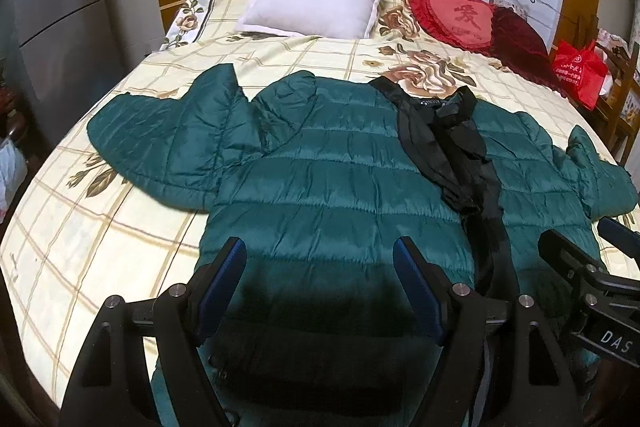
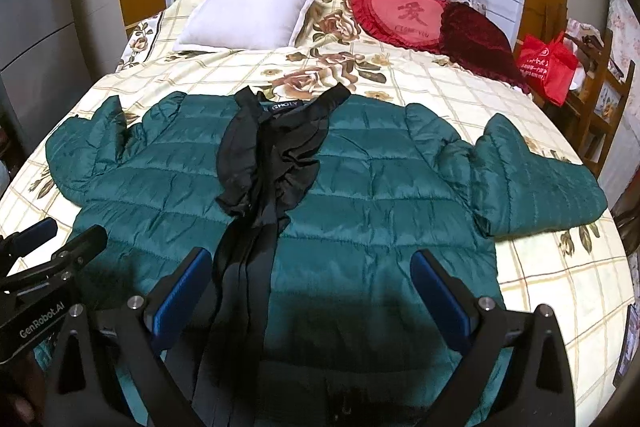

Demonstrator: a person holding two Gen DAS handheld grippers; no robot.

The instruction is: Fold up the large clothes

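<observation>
Bedspread (image 1: 100, 235) with checks and roses carries a green quilted jacket (image 1: 320, 179), spread flat with both sleeves out and its black lining showing down the front opening. Left gripper (image 1: 320, 259) hovers wide-jawed over the hem; beside it the right gripper (image 2: 312, 271) does likewise, clasping nothing.

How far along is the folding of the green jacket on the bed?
Done: the jacket lies flat on the bed, front up, both sleeves spread out, black lining showing along the open front. In hand: nothing; the left tool and right tool hover open above the hem. Left: every fold, sleeves and body; no fold is visible.
</observation>
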